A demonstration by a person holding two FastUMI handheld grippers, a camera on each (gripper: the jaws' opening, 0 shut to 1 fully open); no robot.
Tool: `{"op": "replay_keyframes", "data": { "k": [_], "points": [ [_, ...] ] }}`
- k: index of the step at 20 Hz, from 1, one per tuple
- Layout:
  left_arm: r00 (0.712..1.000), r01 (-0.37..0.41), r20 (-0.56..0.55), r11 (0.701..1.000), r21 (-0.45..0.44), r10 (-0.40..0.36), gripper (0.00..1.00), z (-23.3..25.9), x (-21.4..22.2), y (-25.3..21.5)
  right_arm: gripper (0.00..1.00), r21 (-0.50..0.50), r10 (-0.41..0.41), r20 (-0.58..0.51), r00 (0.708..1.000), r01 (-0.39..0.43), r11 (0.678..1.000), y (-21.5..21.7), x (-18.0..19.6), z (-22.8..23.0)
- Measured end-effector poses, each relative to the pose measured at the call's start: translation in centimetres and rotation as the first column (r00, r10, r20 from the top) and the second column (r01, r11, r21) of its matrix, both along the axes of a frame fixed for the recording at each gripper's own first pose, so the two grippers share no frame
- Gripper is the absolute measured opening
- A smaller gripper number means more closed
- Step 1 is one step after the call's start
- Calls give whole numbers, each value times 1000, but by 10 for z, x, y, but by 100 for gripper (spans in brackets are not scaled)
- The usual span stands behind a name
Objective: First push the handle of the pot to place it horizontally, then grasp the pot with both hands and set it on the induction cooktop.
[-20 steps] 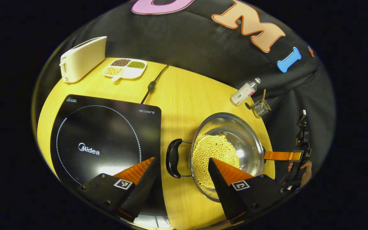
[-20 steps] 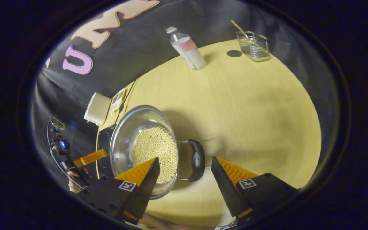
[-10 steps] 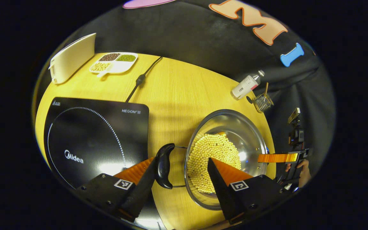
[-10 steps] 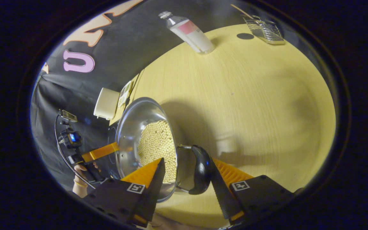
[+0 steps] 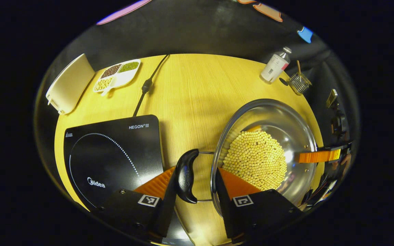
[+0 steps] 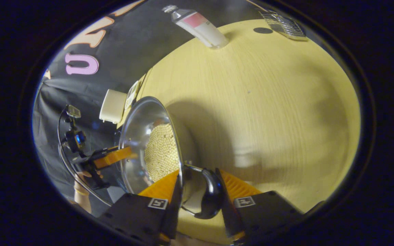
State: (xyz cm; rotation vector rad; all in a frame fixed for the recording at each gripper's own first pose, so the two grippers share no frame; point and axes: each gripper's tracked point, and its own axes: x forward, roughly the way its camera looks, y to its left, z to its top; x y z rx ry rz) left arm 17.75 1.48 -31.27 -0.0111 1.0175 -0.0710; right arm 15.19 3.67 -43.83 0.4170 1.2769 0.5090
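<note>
A steel pot (image 5: 268, 116) holding yellow beans (image 5: 257, 160) sits at the right of the wooden table (image 5: 197, 89). The black induction cooktop (image 5: 111, 150) lies to its left. In the left gripper view my left gripper (image 5: 194, 172) has closed around the pot's near black handle (image 5: 185, 176), one finger outside the handle and one at the rim. In the right gripper view my right gripper (image 6: 198, 176) is closed the same way on the opposite black handle (image 6: 212, 193) of the pot (image 6: 139, 130). Each view also shows the other gripper at the pot's far side.
A white toaster (image 5: 68, 83) and a divided dish of beans (image 5: 116, 73) stand at the back left, with the cooktop's cord (image 5: 145, 87) beside them. A bottle (image 5: 275, 65) and a small wire basket (image 5: 299, 83) stand at the back right.
Both grippers moved in over the pot's two handles and their fingers narrowed onto them. Each handle, first ahead of the fingertips, now sits between them.
</note>
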Motion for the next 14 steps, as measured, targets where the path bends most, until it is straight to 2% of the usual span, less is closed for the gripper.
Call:
{"op": "replay_keyframes", "data": {
  "k": [1,2,3,5,6,7,8,9,10,11,14],
  "points": [
    [1000,-6,2,1000,-6,6,62,-2,0,-1,53,3,1,7,1000,-1,1000,-3,0,5],
    [1000,-11,3,1000,-15,11,64,-1,-1,-3,53,-7,4,23,1000,-4,1000,-7,0,9],
    [1000,-18,-5,1000,-23,18,61,-1,-4,-4,48,-16,12,35,999,-12,1000,-9,-1,11],
    [999,-32,5,998,-57,33,58,0,-7,-10,47,-34,26,52,998,-24,999,-17,-5,15],
    [1000,-28,12,997,-70,29,58,4,-9,-15,53,-43,28,61,998,-26,999,-21,-6,17],
    [999,-24,25,997,-76,26,57,9,-10,-18,53,-48,29,70,997,-26,999,-25,-7,20],
    [999,-13,32,997,-74,15,57,13,-11,-21,47,-52,25,75,997,-21,998,-27,-10,24],
    [999,-4,40,998,-70,7,57,17,-13,-22,48,-51,26,77,997,-22,998,-28,-12,29],
    [999,2,38,998,-70,1,56,21,-15,-24,48,-53,26,76,997,-22,998,-30,-15,34],
    [1000,4,29,997,-74,-2,55,23,-20,-24,53,-55,21,65,998,-18,998,-30,-19,38],
    [1000,12,-8,997,-80,-13,56,31,-34,-22,53,-58,18,29,999,-16,998,-28,-35,46]
  ]
}}
